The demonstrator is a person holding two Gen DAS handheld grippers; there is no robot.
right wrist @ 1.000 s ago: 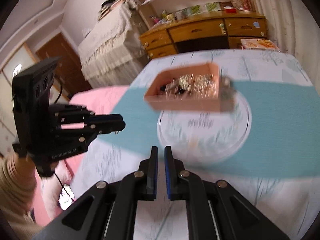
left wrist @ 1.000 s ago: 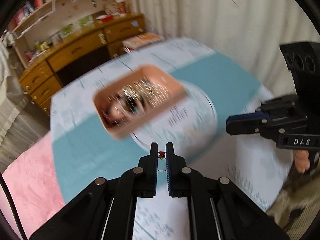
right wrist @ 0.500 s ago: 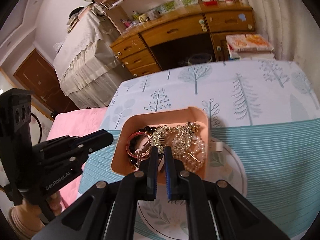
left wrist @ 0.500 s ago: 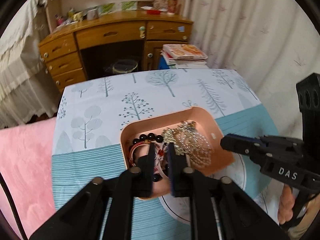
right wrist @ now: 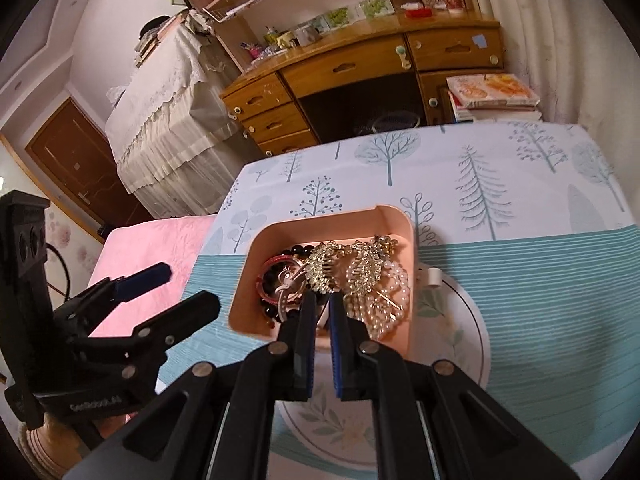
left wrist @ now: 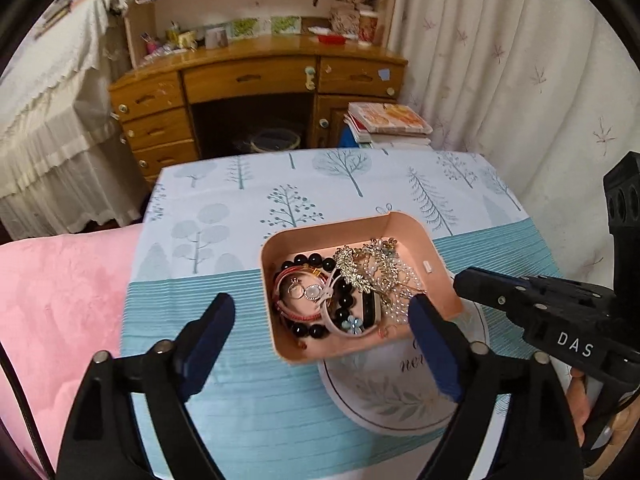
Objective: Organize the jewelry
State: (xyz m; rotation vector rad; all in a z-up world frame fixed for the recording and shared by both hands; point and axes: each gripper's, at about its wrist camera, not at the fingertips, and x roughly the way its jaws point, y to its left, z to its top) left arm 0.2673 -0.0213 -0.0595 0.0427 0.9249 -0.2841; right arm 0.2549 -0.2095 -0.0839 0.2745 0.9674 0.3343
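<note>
A pink tray (left wrist: 280, 248) rests partly on a round white plate (left wrist: 400, 400) on the table. Tangled in it are a black bead bracelet (left wrist: 308, 259), gold leaf-shaped pieces (left wrist: 356, 268), a red bangle (right wrist: 266, 280) and pearl strings (right wrist: 392, 280). My left gripper (left wrist: 320, 308) hovers over the tray's near side; its jaws are opening wide and nothing is pinched between them. My right gripper (right wrist: 323, 304) is shut, its tips over the tray's near edge, with nothing seen in its grip. Each gripper shows in the other's view: the right gripper (left wrist: 460, 276), the left gripper (right wrist: 182, 286).
The tree-print tablecloth (left wrist: 240, 208) has a teal striped band. A pink cloth (left wrist: 60, 288) lies to the left. Beyond the far edge stand a wooden desk (left wrist: 248, 80) and stacked books (left wrist: 388, 120). A curtain (left wrist: 500, 80) hangs on the right. A small white clip (right wrist: 432, 276) sits by the tray.
The left jaws went from shut on a small red piece to wide open, and the piece is gone from between them. Both grippers came in over the tray.
</note>
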